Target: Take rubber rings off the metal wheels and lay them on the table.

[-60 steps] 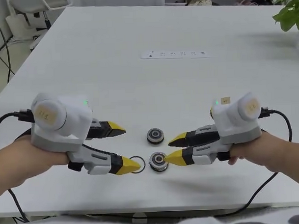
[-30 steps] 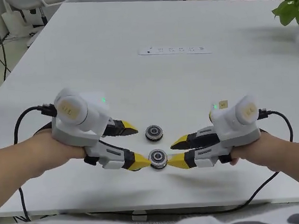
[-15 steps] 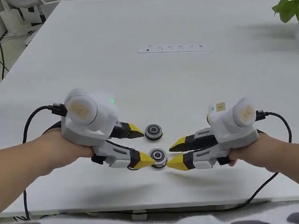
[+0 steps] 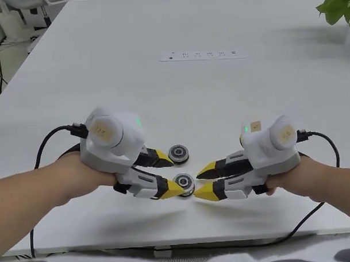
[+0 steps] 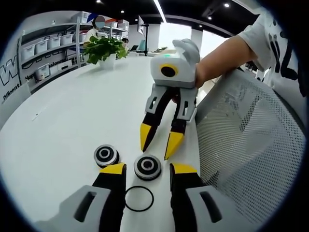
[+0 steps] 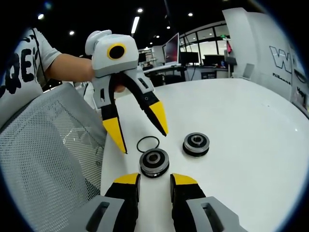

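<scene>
Jaws, two wheels (image 6: 154,162) (image 6: 196,144), apparently one ring (image 6: 147,144)

A big letter W stands on the wall (image 6: 281,54). The person's shirt (image 6: 19,65) has black letters, maybe "QE". Other small print is too blurry.

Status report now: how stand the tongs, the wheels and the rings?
Left tongs and right tongs both open, tips around near wheel. One rubber ring loose on table. Far wheel apart, nothing in the way.
</scene>
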`<state>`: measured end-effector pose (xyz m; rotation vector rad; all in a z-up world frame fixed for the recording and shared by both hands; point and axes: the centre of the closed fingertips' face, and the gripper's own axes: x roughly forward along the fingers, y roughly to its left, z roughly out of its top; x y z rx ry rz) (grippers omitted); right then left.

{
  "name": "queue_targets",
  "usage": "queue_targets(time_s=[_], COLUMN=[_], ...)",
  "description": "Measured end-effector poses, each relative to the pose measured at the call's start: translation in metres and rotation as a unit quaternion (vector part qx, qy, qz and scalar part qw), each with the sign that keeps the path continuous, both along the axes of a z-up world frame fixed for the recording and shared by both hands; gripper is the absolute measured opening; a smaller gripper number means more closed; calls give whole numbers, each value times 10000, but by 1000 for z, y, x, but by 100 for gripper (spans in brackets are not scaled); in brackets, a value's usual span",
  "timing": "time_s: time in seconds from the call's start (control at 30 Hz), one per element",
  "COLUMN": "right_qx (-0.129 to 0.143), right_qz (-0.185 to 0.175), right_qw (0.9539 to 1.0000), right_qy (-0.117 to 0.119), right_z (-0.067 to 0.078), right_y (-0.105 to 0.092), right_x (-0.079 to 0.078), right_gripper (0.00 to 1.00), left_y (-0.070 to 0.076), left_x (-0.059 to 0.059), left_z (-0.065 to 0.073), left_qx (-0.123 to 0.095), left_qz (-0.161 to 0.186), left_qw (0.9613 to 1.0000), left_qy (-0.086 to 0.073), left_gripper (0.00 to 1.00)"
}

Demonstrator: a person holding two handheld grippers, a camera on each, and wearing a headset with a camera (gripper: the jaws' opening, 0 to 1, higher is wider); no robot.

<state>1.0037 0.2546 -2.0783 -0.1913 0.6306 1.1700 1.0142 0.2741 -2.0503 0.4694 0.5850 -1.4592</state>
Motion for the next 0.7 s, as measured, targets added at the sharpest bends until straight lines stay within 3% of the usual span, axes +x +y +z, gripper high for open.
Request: queue_targets(time_s=[0.7], right_qx=[1], right_qz=[-15], right_qw=[10000], right_qy=[33], right_z=[-2], right_y=[-1], right_x=[-2], right_gripper=[23], left_y=[-11], left_x=[-7], left_z=[-14], left_qx=[152], left_qz=[-127], left_qw=[9997], left_qy=[138], left_gripper=[21])
